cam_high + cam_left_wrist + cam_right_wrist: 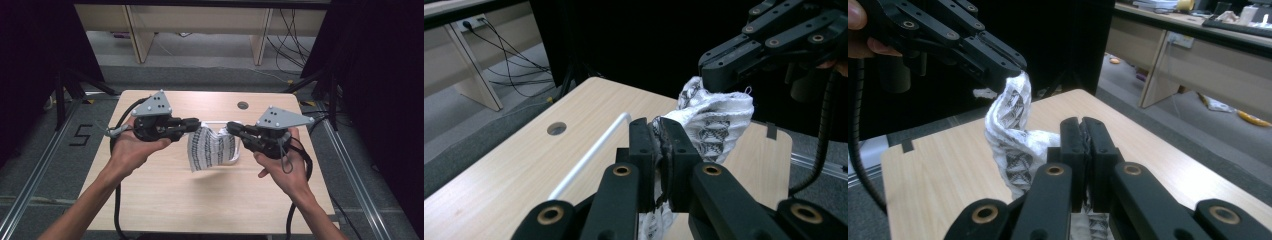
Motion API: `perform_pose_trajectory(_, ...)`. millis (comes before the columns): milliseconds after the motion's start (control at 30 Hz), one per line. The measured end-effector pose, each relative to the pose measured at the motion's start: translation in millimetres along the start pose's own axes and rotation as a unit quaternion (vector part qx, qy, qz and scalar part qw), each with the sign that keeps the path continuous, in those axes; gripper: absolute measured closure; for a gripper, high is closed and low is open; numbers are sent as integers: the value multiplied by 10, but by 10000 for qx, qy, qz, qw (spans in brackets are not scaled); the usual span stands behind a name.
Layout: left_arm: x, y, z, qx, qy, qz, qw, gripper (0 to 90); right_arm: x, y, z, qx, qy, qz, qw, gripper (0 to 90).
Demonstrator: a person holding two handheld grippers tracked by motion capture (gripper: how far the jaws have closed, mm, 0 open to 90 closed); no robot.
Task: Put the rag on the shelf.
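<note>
Laboratory or office recording station. A pale wooden surface (165, 200) with a cable hole (243, 105) is standing between black curtains (30, 55) at the frame's left and right; aluminium rails (30, 175) are running along the grey carpet, cables (290, 35) are trailing at upper right, and office desks (1198, 45) are showing beyond.

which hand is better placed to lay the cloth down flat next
Neither clearly, though the left looks slightly better. The left gripper and right gripper are each shut on a top corner of the patterned cloth, which hangs above the table; more cloth hangs on the left gripper's side.
</note>
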State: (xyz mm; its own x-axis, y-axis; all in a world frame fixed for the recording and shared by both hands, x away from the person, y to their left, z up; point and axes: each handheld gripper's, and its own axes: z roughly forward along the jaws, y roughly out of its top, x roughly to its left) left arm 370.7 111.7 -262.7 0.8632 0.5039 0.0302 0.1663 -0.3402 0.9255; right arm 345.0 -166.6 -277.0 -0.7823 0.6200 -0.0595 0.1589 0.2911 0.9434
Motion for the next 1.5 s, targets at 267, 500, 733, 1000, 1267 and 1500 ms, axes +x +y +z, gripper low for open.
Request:
perform_pose_trajectory(267, 139, 116, 140, -25, 81, -82, 9999, 846, -148, 86, 36, -53, -98, 60, 9999, 889)
perform_pose_trajectory(500, 269, 175, 237, -59, 203, -195, 9996, 845, -276, 88, 101, -37, -264, 137, 9996, 889)
perform_pose_trajectory(733, 438, 286, 346, -257, 376, -383, 9982, 845, -406, 156, 212, -106, -317, 293, 9990, 889)
perform_pose_trajectory(1000, 625, 403, 504, -402, 614, -545, 9958, 844, -619, 316, 355, -132, -550, 389, 9976, 888)
perform_pose_trajectory(1267, 849, 406, 650, -428, 773, -874, 9922, 843, -824, 313, 524, -63, -699, 594, 9958, 888)
perform_pose_trajectory(1500, 1005, 350, 784, -471, 960, -1107, 9881, 845, -946, 285, 720, -71, -817, 714, 9941, 888)
